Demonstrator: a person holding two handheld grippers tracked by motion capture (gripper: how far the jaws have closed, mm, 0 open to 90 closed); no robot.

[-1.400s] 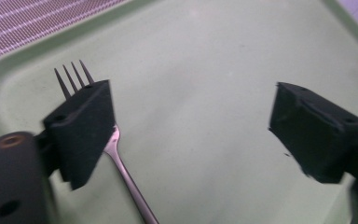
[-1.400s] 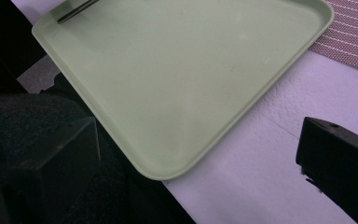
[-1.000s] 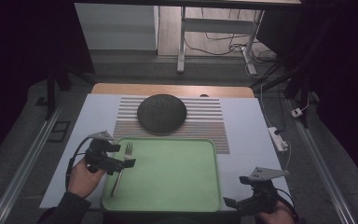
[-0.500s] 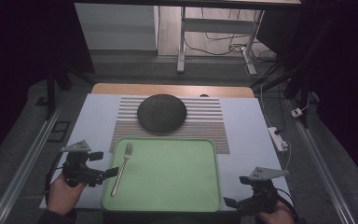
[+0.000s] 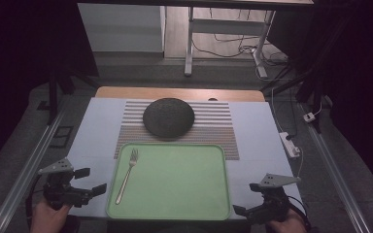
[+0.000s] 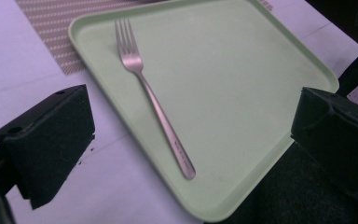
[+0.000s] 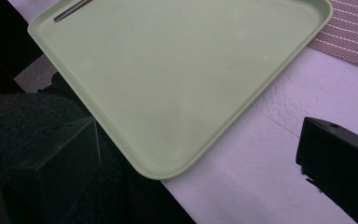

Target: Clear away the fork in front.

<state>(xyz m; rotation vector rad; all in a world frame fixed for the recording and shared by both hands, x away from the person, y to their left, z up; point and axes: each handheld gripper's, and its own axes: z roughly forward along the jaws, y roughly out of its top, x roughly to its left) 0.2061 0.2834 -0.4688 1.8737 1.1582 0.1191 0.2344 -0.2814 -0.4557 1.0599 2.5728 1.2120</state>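
Fork (image 5: 127, 174) stays on tray (image 5: 184, 194); left gripper (image 5: 90, 182) has withdrawn, empty.

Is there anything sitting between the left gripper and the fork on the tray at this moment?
Nothing visible does. The left gripper hangs open off the left edge of the green tray, and the fork lies alone along the tray's left side, tines pointing away from the person. Between them are only bare table covering and the tray's low rim.

High view looks forward-down over the flat pale-green plastic tray (image 5: 175, 179); both gripper views face it close, from its near corners.
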